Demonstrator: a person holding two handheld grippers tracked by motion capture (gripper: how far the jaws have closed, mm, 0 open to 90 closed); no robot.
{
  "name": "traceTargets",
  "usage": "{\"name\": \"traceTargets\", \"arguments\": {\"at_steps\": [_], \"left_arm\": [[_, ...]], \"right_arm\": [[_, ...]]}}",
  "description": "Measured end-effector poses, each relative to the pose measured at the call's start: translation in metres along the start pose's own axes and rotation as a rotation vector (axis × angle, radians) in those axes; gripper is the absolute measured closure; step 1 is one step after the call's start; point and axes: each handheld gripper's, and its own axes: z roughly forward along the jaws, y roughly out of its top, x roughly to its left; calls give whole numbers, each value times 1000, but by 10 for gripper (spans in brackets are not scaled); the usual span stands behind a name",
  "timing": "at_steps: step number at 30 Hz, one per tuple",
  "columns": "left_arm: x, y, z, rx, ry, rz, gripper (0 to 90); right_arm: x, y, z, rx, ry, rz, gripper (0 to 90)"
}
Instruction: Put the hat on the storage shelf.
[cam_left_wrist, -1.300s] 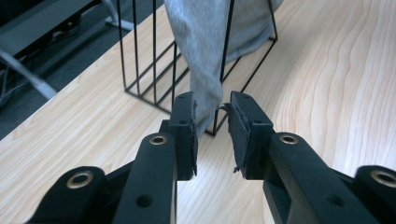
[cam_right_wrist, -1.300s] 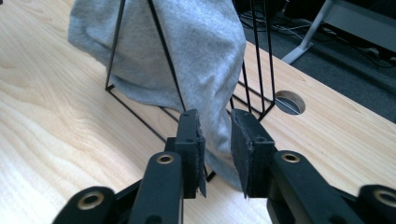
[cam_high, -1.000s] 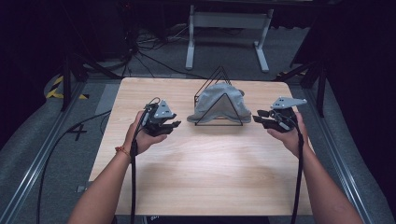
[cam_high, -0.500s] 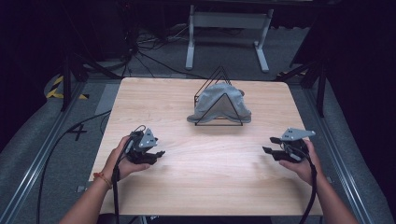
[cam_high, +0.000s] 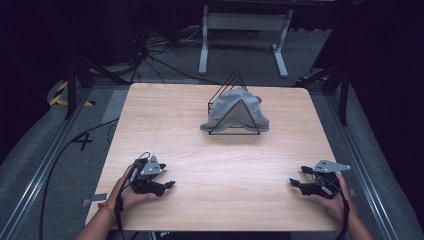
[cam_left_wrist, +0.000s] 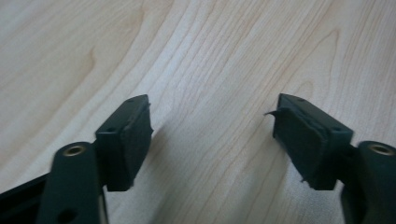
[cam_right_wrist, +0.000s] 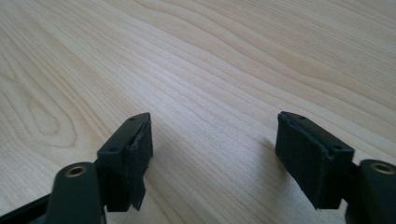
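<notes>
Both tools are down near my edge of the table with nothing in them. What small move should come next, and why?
Probably set both tools down and stop. The grey cloth already hangs over the black wire rack at the far side, untouched. The left tool and right tool sit low over bare table, their jaws just opened wide, nothing between them, so no grasp looks pending.

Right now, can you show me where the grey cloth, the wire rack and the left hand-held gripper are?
grey cloth (cam_high: 231, 111): high view, on its draped middle.
wire rack (cam_high: 235, 76): high view, on the peak of its black wire triangle.
left hand-held gripper (cam_high: 169, 185): high view, between its open jaw tips.
</notes>
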Motion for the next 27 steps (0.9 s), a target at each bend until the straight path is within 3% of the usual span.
{"name": "traceTargets", "arguments": {"at_steps": [2, 27], "left_arm": [[1, -1, -1, 6, 9, -14, 213], [1, 0, 0, 14, 19, -28, 178]], "right_arm": [[0, 0, 0, 1, -4, 7, 253], [-1, 0, 1, 3, -2, 11, 242]]}}
